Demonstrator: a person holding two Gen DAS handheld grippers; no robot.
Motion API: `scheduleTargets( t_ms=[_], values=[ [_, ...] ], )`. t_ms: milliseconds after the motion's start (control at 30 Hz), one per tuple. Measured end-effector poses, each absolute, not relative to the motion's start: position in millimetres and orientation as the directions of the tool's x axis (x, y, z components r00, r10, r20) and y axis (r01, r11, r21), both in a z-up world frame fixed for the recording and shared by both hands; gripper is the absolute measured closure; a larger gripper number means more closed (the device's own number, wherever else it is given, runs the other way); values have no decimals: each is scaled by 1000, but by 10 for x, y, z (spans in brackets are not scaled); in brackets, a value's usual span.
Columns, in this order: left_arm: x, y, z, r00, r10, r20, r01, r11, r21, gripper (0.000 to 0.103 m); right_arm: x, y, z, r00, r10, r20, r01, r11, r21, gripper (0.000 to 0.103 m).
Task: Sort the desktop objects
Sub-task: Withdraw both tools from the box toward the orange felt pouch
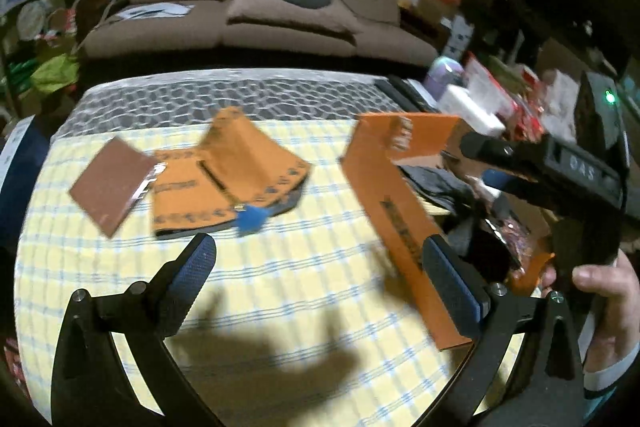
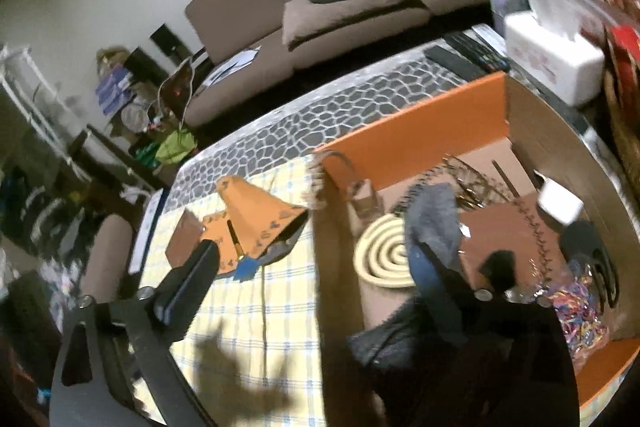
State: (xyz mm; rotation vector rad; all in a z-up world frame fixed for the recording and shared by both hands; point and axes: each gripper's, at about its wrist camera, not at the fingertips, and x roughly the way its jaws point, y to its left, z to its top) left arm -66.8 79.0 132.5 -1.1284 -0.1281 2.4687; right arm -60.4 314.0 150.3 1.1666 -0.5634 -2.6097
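Left wrist | left tongs released | right tongs released | tongs lettering "DAS"

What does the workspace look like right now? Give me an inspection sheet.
Surface: yellow checked cloth over a stone-pattern cover.
Job's things: brown notebook and orange pouch with blue tassel lie on the cloth; orange box holds a cream coil, grey cloth and coloured bands.
Clutter: tissue box behind the box.
Grippers: left hand-held gripper open, empty; right hand-held gripper open, empty.
Cables: nothing seen.
Surroundings: brown sofa, crowded shelves.
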Motion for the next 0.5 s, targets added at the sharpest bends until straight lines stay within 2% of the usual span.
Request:
scheduleTargets(
  t_ms=[200, 500],
  values=[
    [-723, 252, 1280, -620, 383, -685, -237, -924, -301, 0, -643, 2640, 1490, -637, -335, -694, 123, -933, 338, 4],
    [-837, -381, 1044, -641, 344, -686, -111, -926, -361, 0, -751, 2115, 1390, -602, -350, -718, 190, -936, 296, 4]
  ],
)
